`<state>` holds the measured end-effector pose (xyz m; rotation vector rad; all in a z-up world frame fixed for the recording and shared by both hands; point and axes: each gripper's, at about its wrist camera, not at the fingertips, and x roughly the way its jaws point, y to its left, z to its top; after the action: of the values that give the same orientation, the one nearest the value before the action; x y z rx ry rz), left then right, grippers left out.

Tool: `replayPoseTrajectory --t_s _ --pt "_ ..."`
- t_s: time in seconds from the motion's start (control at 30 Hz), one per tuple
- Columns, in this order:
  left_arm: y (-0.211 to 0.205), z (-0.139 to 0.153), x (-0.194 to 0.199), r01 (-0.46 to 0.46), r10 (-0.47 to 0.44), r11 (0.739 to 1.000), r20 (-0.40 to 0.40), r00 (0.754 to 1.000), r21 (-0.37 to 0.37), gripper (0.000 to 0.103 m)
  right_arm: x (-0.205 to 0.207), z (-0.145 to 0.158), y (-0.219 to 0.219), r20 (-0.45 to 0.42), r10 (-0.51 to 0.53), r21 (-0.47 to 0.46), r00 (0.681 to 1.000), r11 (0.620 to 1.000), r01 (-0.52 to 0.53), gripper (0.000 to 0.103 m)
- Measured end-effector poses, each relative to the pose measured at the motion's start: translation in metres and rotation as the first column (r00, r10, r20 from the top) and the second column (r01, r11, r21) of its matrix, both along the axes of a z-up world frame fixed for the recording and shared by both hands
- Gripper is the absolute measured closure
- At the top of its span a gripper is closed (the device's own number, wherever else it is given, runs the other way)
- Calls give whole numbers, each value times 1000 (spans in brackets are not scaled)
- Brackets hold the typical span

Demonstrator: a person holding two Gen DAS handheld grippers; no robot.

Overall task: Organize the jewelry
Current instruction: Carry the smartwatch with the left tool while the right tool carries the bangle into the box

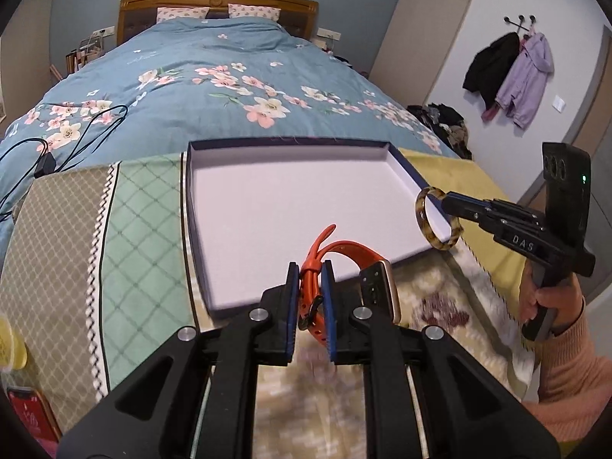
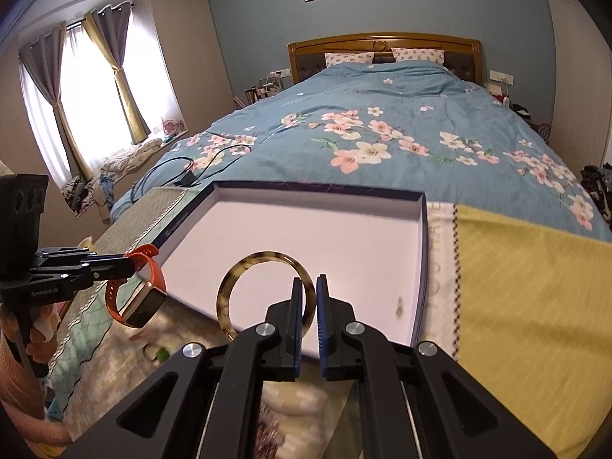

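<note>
Left gripper (image 1: 310,281) pinches the watch (image 1: 346,267) strap at the tray's (image 1: 405,166) near edge; right gripper (image 2: 310,302) clamps the bangle (image 2: 229,290) above it. We risk the watch slipping and falling short.

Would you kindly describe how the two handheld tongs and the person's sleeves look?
Both tongs, left and right, are matte black angular frames with silver round bolts and flat blue finger pads. The right one carries white lettering "DAS" and a black upright block with a green light; the left shows small white lettering. The sleeve is peach-pink knit.
</note>
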<state>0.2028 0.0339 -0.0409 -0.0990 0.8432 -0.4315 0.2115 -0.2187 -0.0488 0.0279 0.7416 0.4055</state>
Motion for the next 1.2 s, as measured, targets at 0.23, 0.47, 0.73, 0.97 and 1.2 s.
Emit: replayPoseTrajectory --t_s 0.23,0.47,0.73,0.97,1.2 --pt "-12 4 45 -32 32 999 1 999 1 91 39 -1 6 -10 -17 -36 1000 999 17 98" --pt "-21 1 90 -69 69 998 -16 998 -1 91 79 -7 13 -31 -50 -87 998 995 48 98" --pt "-29 -12 138 -119 119 993 -58 991 9 91 117 -22 21 -103 -77 -98 992 993 67 98" --pt "-32 -32 169 -160 160 987 -112 981 9 91 134 -30 27 -149 -94 -112 984 991 77 98" --pt "-33 -47 190 -198 200 980 -177 964 27 91 142 -31 28 -176 -114 -122 978 988 93 97"
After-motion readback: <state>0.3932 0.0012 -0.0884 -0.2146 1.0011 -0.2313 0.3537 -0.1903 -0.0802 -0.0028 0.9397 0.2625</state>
